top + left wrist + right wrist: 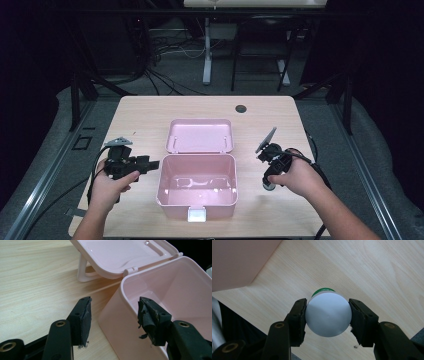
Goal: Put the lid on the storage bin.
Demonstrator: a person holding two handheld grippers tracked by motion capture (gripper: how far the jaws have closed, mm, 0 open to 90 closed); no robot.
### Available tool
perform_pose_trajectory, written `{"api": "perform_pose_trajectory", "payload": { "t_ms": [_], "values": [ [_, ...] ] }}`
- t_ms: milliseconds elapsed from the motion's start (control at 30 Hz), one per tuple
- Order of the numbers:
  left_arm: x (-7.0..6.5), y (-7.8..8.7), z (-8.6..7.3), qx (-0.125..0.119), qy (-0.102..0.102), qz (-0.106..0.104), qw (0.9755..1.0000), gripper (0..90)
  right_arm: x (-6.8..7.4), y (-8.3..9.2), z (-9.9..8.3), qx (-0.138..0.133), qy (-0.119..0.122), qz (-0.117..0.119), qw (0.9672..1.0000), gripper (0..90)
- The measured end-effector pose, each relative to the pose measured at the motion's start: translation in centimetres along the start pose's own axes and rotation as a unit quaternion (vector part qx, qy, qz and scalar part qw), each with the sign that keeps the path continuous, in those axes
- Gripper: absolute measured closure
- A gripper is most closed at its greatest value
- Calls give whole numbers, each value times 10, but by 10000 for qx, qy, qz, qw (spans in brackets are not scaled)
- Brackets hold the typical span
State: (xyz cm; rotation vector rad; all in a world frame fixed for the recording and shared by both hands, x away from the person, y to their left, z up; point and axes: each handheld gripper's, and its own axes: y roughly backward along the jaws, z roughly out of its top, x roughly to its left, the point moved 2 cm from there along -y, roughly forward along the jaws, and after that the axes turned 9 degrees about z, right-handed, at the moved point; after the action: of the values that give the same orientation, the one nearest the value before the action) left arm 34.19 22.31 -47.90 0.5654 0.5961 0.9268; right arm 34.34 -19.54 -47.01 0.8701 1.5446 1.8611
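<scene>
High view: open pink plastic box mid-tabletop, hinged lid flat behind it. My left tongs sit at its left wall.

Left gripper view: tongs open, straddling the box's rounded corner, not pressing.

Right gripper view: right tongs clamp a round white green-rimmed container, its flat smooth end toward the camera, long axis toward the wood-grain tabletop.

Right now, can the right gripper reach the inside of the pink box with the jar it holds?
Probably yes. The box stands open, its lid folded back, and its inside looks empty. The right gripper holds the jar just beside it, and the left gripper waits at the far corner.
</scene>
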Motion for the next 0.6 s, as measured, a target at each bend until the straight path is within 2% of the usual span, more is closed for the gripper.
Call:
{"api": "perform_pose_trajectory", "payload": {
  "t_ms": [600],
  "values": [
    [2, 0, 0, 0, 9, 4, 10000, 447, 21, 23, 15, 121, 229, 120, 9996, 502]
  ]
}}
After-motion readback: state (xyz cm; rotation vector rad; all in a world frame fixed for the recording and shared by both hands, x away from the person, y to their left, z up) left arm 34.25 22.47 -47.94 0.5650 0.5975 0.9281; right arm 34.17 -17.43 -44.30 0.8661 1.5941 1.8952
